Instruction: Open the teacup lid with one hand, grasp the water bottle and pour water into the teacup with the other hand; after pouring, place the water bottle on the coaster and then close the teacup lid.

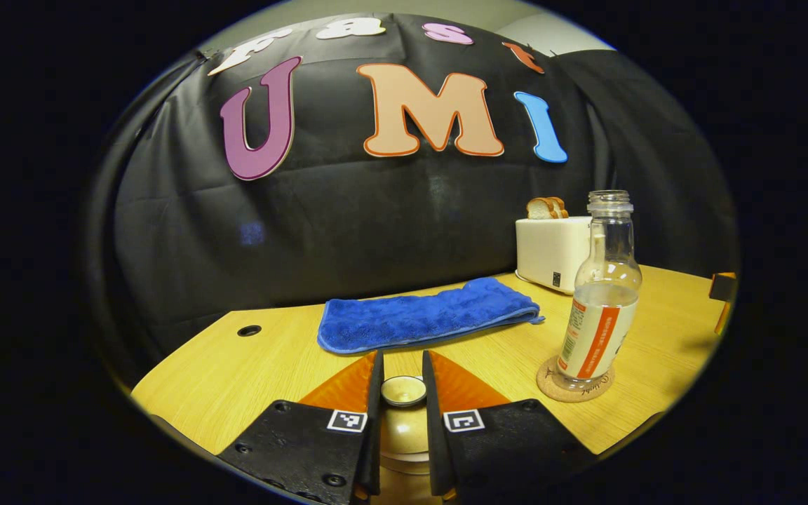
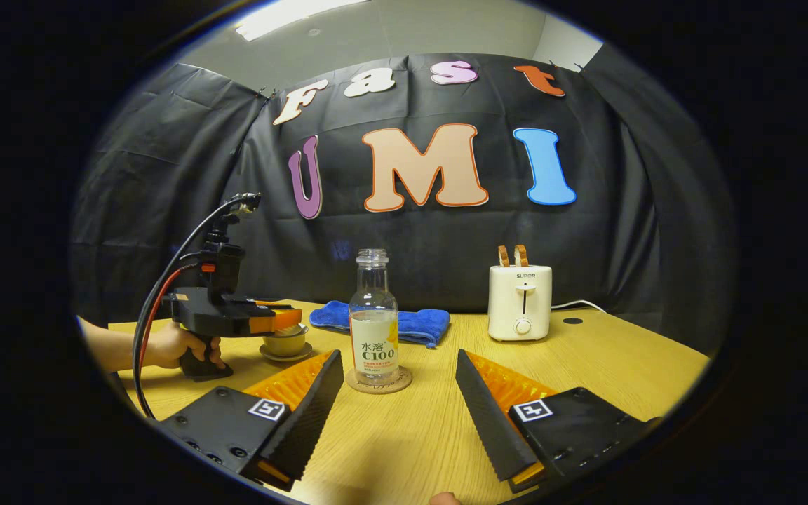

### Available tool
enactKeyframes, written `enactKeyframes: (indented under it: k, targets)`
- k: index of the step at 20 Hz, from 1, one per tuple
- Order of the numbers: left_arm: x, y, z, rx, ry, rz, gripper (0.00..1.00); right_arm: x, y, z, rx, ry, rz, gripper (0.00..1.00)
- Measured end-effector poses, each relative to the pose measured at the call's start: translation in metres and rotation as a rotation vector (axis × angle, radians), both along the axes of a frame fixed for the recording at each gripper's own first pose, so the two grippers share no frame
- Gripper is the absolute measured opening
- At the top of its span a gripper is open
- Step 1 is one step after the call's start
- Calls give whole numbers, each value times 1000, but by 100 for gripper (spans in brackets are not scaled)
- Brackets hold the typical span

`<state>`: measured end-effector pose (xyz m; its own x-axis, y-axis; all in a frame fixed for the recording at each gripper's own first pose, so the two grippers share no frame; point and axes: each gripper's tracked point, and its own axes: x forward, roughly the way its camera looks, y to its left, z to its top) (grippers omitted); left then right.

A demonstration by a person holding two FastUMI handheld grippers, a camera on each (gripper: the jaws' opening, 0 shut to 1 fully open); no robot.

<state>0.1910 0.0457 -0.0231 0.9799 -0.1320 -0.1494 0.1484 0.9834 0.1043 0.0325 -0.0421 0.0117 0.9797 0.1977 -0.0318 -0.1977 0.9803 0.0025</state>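
- At the bottom of the left gripper view, the left tool [image 1: 402, 382] had its two fingers drawn close on either side of the teacup lid's [image 1: 404, 390] knob; whether both pressed on it could not be told.
- Below the lid, the teacup [image 1: 402, 438] sat between the fingers, on the counter [image 1: 250, 379].
- In the right gripper view, the same tool [image 2: 285, 319] lay level over the teacup [image 2: 285, 344], which stood on a saucer [image 2: 285, 354], with a hand [image 2: 179, 345] around the grip and cables looping up from it.
- The right tool [image 2: 398, 382] hung wide open above the counter, holding nothing, its fingers spread either side of the water bottle [image 2: 374, 326] farther off.
- The water bottle stood upright and uncapped on the coaster [image 2: 379, 382], partly filled, to the right of the teacup.
- Behind the bottle a folded blue cloth [image 1: 428, 315] lay flat on the counter.
- A cream toaster [image 2: 520, 301] with bread slices in its slots stood at the back right; in the left gripper view the bottle overlapped its edge.
- Nothing stood between the open right tool and the bottle.
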Motion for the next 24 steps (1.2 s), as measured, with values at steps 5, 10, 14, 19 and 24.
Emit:
enactKeyframes:
  k: [5, 10, 14, 19, 24]
  targets:
    - [-1, -2, -1, 10, 15, -8, 25, 0, 0, -1, 0, -1, 0, 96]
    - [-1, -3, -4, 27, 35, -13, 25, 0, 0, -1, 0, -1, 0, 96]
    - [-2, -3, -4, 25, 33, -18, 26, 0, -1, -1, 0, -1, 0, 96]
    - [-4, -3, 1, 18, 13, -20, 31, 0, 0, -1, 1, -2, 0, 96]
    - [-15, 10, 18, -29, -89, 22, 70, 1, 0, -1, 1, -3, 0, 96]
